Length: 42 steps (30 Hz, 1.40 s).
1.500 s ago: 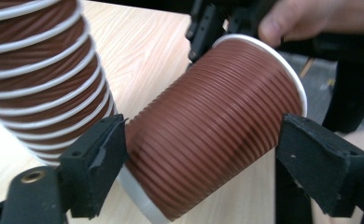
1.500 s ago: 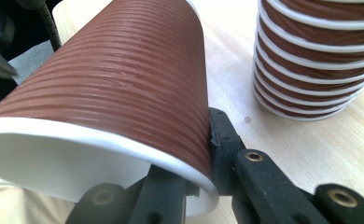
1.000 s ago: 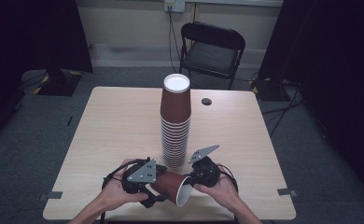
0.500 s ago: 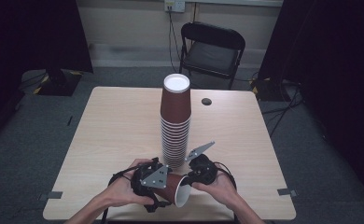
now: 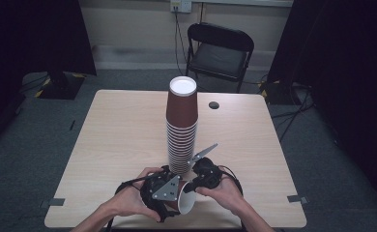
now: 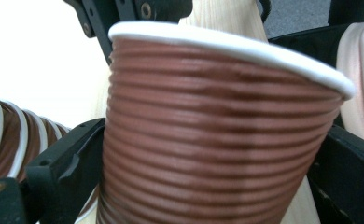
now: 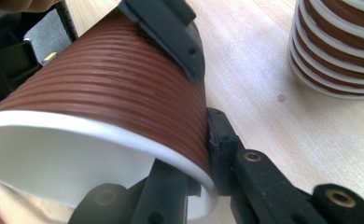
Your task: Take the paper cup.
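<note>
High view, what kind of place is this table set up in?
Probably a recording studio or lab room, not a home: a bare wooden table on grey carpet, dark curtains at both sides, a folding chair by the wall, and cables on the floor.

No legible text, no labels, no brand marks, no numbers on anything I can see, ribbed brown cup [image 6: 217, 135] plain, cup stack [image 5: 181, 126] plain, my worktop [image 5: 119, 135] unmarked
</note>
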{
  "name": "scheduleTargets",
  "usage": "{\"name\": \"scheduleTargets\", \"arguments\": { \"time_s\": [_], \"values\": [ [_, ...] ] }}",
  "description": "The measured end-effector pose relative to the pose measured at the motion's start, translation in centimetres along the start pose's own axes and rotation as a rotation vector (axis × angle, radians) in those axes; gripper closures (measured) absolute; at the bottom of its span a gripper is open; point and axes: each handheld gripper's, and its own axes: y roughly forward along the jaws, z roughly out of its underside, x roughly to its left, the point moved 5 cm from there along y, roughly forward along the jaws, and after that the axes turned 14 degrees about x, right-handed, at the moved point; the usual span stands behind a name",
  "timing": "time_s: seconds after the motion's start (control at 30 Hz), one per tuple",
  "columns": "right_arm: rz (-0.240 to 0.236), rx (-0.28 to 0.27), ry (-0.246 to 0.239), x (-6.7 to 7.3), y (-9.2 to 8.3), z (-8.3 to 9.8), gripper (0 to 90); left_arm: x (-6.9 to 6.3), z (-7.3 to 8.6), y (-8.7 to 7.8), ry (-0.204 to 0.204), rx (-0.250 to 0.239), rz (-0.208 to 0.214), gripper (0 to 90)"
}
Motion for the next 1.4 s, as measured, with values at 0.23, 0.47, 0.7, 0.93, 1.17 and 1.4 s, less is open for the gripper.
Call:
{"name": "scheduleTargets", "arguments": {
  "time_s": [0.23, 0.47, 0.7, 0.93, 1.17, 1.4],
  "values": [
    [0.003, -0.007, 0.02, 0.0, -0.3, -0.2, 85.8, -0.1, -0.3, -0.3, -0.002, -0.027, -0.056, 4.8],
    [0.035, -0.081, 0.007, -0.1, -1.1, -0.3, 83.3, 0.1, -0.2, -0.7, -0.06, -0.098, -0.072, 10.1],
    [0.022, -0.147, 0.016, -0.1, -1.8, -0.5, 80.8, 0.4, 0.2, -1.1, -0.11, -0.137, -0.067, 10.4],
    [0.019, -0.189, 0.015, 0.2, -2.3, -0.7, 75.8, 0.5, 0.8, -1.4, -0.18, -0.196, -0.031, 10.4],
    [0.01, -0.23, 0.011, 0.4, -2.8, -1.0, 72.2, 0.9, 1.9, -1.9, -0.253, -0.234, -0.023, 10.4],
    [0.011, -0.297, 0.006, 0.6, -3.2, -1.3, 69.9, 1.1, 2.7, -2.3, -0.309, -0.257, -0.03, 10.4]
  ]
}}
